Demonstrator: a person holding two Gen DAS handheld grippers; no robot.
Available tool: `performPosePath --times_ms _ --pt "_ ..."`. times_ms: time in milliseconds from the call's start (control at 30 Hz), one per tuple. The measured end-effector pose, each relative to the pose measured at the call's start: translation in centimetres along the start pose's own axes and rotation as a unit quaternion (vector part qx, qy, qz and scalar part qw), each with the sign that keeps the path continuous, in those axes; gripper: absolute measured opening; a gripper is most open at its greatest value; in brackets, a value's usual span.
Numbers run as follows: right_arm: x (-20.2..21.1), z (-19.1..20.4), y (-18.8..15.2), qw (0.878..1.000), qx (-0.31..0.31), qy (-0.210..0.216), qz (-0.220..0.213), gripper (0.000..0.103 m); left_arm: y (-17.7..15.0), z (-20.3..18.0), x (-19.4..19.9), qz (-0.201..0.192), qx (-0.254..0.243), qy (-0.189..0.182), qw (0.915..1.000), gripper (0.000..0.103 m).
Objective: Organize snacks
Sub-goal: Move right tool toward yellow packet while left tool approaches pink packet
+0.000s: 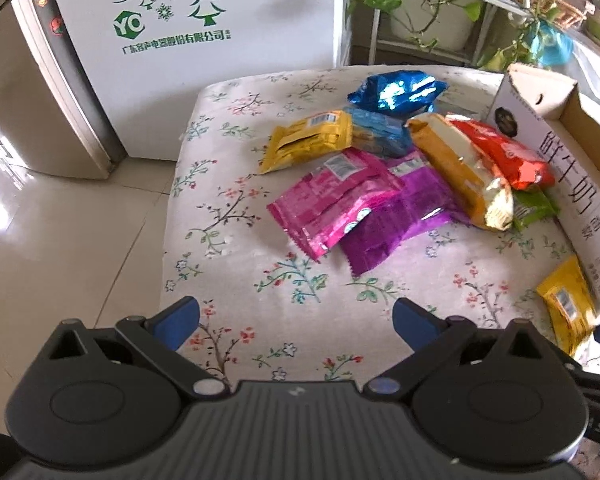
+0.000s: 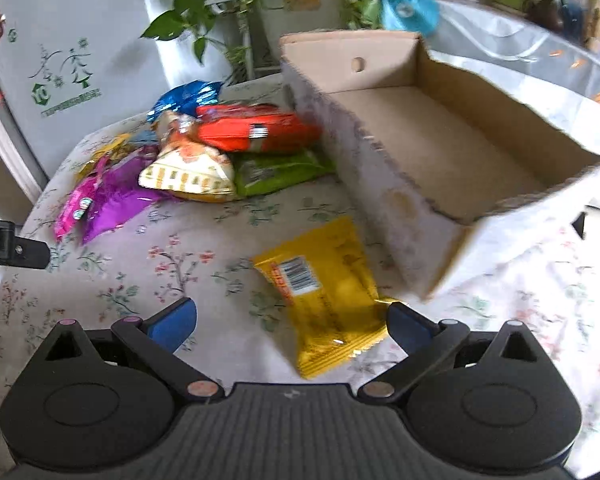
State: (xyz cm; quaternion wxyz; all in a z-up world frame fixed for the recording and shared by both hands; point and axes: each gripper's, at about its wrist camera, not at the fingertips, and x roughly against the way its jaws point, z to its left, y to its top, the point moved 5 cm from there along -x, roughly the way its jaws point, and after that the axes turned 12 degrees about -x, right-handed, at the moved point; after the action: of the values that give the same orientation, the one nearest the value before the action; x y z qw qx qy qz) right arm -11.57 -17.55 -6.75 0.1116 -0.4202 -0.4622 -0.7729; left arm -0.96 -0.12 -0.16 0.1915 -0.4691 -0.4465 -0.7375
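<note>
Several snack packets lie in a pile on a floral tablecloth point(image 1: 240, 280): a pink packet point(image 1: 332, 200), a purple one point(image 1: 396, 220), a yellow one point(image 1: 304, 140), a blue foil one point(image 1: 396, 90), an orange one point(image 1: 460, 164), a red one point(image 1: 504, 152). An open cardboard box point(image 2: 440, 128) stands to the right and looks empty. A lone yellow packet point(image 2: 328, 292) lies beside the box, partly between the open jaws of my right gripper point(image 2: 292, 324). My left gripper point(image 1: 296, 320) is open and empty, short of the pile.
A white appliance with green tree print point(image 1: 188, 40) stands behind the table. Potted plants on a rack point(image 1: 440, 0) are at the back right. Tiled floor point(image 1: 60, 220) lies left of the table edge. The left gripper's body point(image 2: 12, 244) shows in the right wrist view.
</note>
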Motion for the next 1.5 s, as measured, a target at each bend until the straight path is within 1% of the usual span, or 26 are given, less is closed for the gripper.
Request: performPosePath --times_ms 167,300,400,500,567,667,733,767,800,900,967,1033,1167,1200,1267,1333,1367,1433,1500 --pt "-1.1 3.0 0.2 0.998 0.016 0.051 0.025 0.103 -0.1 0.7 -0.3 0.010 0.006 0.012 0.9999 0.102" --pt "-0.1 5.6 0.8 0.996 0.049 0.077 0.013 0.103 0.0 1.4 -0.2 0.010 0.011 0.022 0.9997 0.102" --pt "1.0 6.6 2.1 0.995 0.075 0.072 0.002 0.103 0.3 2.1 0.3 0.003 0.017 0.026 0.9995 0.102" --pt "1.6 7.1 3.4 0.994 0.081 0.068 0.016 0.103 0.7 2.7 0.6 0.003 0.017 0.030 0.9994 0.102" --pt "2.1 7.5 4.3 0.994 0.085 0.070 0.029 0.103 1.0 3.0 0.9 0.005 0.022 0.022 0.9995 0.102" --pt "2.2 8.5 5.6 0.992 0.102 0.059 0.049 0.103 1.6 2.9 1.4 0.004 0.025 -0.001 0.9997 0.102" --pt "2.5 8.8 6.1 0.990 0.113 0.063 0.051 0.103 2.3 2.8 1.7 0.008 0.030 -0.009 0.9995 0.102" --pt "2.5 8.9 6.4 0.990 0.119 0.059 0.049 0.103 2.7 2.7 1.9 0.010 0.027 -0.010 0.9995 0.102" --pt "2.5 8.9 6.7 0.989 0.128 0.049 0.049 0.103 3.2 2.6 2.1 0.009 0.017 -0.008 0.9998 0.102" --pt "2.0 9.1 7.4 0.986 0.153 0.017 0.057 0.103 4.6 2.3 2.6 0.001 -0.023 0.023 0.9995 0.102" --pt "1.7 8.3 8.1 0.989 0.141 -0.003 0.050 0.103 5.2 2.3 2.5 -0.001 -0.038 0.041 0.9985 0.102" --pt "0.8 7.6 8.4 0.989 0.129 -0.028 0.062 0.103 5.3 2.4 2.1 0.002 -0.039 0.053 0.9978 0.102" --pt "0.2 6.7 8.8 0.992 0.099 -0.041 0.064 0.103 5.0 2.4 1.0 0.012 -0.025 0.057 0.9980 0.102" --pt "0.1 6.5 9.1 0.993 0.089 -0.039 0.070 0.103 4.9 2.4 0.8 0.015 -0.018 0.053 0.9983 0.102" --pt "0.0 6.6 9.3 0.994 0.070 -0.021 0.081 0.103 5.0 2.6 0.8 0.012 0.000 0.045 0.9989 0.102" --pt "0.1 7.0 9.7 0.995 0.065 -0.019 0.078 0.103 5.3 2.5 0.8 0.007 0.006 0.046 0.9989 0.102" --pt "0.0 7.3 9.9 0.995 0.066 -0.018 0.073 0.103 5.4 2.5 0.8 0.006 0.006 0.052 0.9986 0.102" --pt "-0.1 7.9 10.2 0.995 0.066 -0.015 0.069 0.103 5.4 2.6 0.5 0.011 0.010 0.060 0.9981 0.102" --pt "-0.2 8.1 10.5 0.996 0.059 -0.010 0.070 0.103 5.3 2.7 0.2 0.018 0.018 0.057 0.9981 0.102"
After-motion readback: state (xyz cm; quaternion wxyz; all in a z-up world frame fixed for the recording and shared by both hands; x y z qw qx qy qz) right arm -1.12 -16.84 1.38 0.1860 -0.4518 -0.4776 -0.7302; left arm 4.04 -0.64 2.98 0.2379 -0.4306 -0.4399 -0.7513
